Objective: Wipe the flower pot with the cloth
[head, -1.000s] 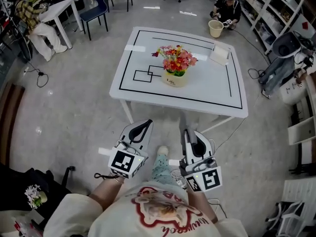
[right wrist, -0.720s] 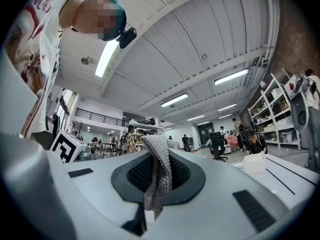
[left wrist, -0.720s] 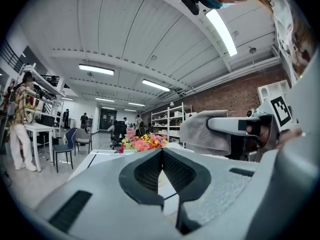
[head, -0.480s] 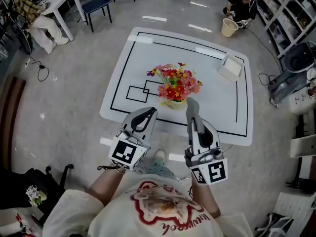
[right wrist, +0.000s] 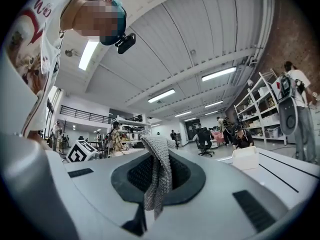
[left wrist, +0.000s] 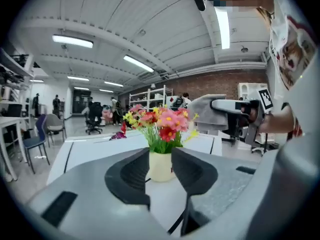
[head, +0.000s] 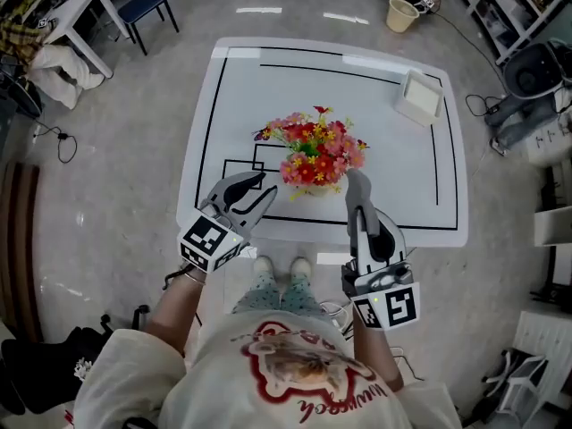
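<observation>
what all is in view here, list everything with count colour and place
table: one, white with black lines, in front of the person
flower pot: one, cream, near the table's middle
flowers: one bunch, pink, red and yellow, in the flower pot
box: one, white, table's far right corner
bucket: one, beige, floor beyond the table
chair: one, blue, floor at far left
cloth: one, grey, pinched in the right-hand jaws
left hand-held gripper: one, grey, over the near table edge, jaws just opening, nothing between them
right hand-held gripper: one, grey, shut on the cloth
</observation>
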`<state>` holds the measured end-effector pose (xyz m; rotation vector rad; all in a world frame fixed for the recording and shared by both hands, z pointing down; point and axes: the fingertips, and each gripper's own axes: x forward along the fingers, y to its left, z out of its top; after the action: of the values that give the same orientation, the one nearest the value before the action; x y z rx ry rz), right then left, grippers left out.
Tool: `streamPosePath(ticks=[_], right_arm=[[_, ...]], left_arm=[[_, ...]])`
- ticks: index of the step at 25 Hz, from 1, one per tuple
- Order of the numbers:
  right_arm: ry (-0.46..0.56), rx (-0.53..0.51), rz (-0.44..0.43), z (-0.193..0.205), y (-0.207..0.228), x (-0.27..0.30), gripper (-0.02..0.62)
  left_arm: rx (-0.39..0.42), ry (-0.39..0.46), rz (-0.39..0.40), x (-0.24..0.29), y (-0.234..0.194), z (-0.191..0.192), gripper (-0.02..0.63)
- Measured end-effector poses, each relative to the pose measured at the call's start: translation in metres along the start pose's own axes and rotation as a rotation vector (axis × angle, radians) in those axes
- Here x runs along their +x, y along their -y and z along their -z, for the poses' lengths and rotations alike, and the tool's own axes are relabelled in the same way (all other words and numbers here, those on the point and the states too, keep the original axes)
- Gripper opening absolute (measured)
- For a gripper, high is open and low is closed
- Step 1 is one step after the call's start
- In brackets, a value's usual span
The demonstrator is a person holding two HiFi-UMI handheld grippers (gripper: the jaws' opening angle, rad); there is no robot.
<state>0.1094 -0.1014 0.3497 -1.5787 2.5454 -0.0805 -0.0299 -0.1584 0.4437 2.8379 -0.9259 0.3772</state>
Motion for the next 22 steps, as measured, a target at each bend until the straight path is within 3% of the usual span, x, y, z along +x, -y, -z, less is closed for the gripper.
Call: streamPosePath(ticks=[4,8,12,20,22], right_arm=[[-0.024,0.012,0.041,0.016,0.001,-0.003,0.012],[-0.037,0.012,0.050,0.026,0.001,-0.006,0.012],[-0.046,0.016,0.059,0.032,0.003,-0.005,0.012],[-0.068,0.018,0.054,0.040,0.007,0.000,0.012],[-0.075,0.018,0.049,0.042,0.007,0.001,0.012]], left_arm=[[0.068,-0.082,0.197,0.025,0.000,0.025,0.292],[0.095,-0.109,0.367,0.044,0.000,0.032,0.417],[0.119,-0.164,0.485,0.062,0.001,0.032,0.462],[0.308,-0.256,0.611,0.089,0.010,0.040,0.482],[0.305,-0.257,0.643,0.091,0.012,0.039,0.490]])
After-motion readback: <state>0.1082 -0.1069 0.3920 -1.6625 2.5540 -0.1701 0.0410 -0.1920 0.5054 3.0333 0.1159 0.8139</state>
